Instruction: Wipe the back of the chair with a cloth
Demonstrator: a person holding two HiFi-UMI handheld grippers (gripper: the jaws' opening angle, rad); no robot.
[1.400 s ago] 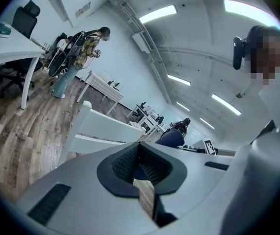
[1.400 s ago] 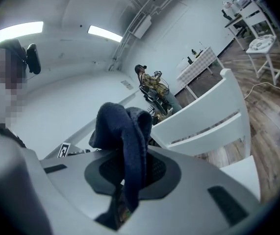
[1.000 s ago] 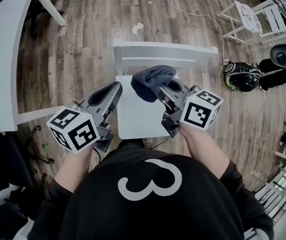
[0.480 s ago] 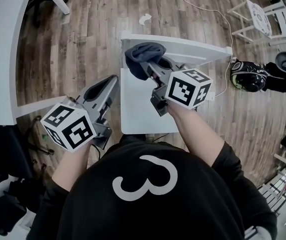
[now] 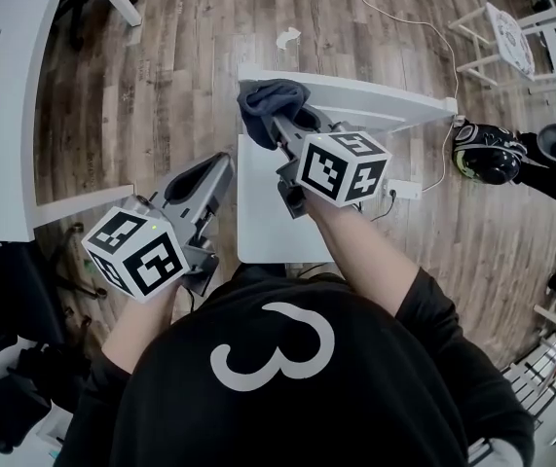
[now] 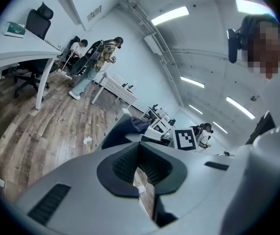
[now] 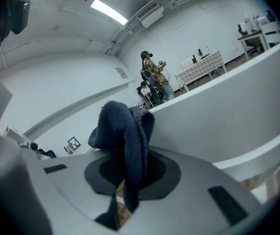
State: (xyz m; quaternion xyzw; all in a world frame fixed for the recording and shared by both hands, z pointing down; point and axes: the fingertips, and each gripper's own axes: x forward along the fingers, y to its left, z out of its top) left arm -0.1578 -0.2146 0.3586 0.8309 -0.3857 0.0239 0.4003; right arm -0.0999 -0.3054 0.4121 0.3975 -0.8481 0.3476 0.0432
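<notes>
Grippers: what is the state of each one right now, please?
Left gripper: shut, empty.
Right gripper: shut on the dark blue cloth.

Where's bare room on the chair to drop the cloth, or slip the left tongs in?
The seat is bare along its left edge, beside the left tongs. The chair back is free right of the cloth. Crowded: the back's left end, where the right tongs hold the cloth.

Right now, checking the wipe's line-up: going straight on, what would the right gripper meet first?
The white chair back, near its left end. The dark blue cloth clamped in the right gripper would touch first; it may be touching now, but depth is unclear.
</notes>
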